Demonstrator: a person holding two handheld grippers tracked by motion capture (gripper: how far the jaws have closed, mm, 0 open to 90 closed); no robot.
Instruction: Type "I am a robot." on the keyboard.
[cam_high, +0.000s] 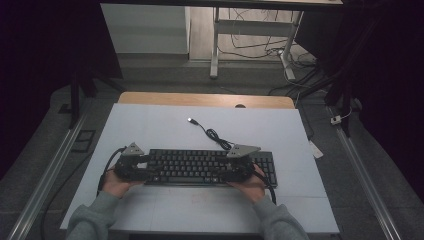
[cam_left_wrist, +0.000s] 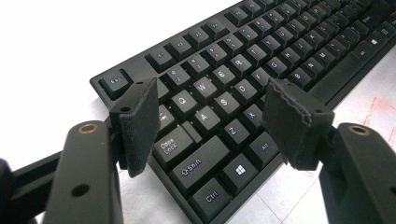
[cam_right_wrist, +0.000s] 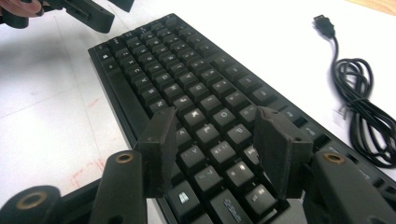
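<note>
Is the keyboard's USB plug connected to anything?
No, the USB plug lies loose on the white table, at the free end of the coiled cable beside the keyboard.

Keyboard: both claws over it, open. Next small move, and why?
Probably lower both claws onto the keys. The left claw stands open over the left end of the keyboard, the right claw open over the right-hand keys; nothing sits between either pair of pads, and neither visibly presses a key.

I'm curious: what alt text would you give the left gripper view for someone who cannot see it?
A black keyboard lies slantwise on a white table, seen close from its Ctrl and Shift corner. The left tool hovers over it, its two black padded jaws standing open above the letter keys.
</note>
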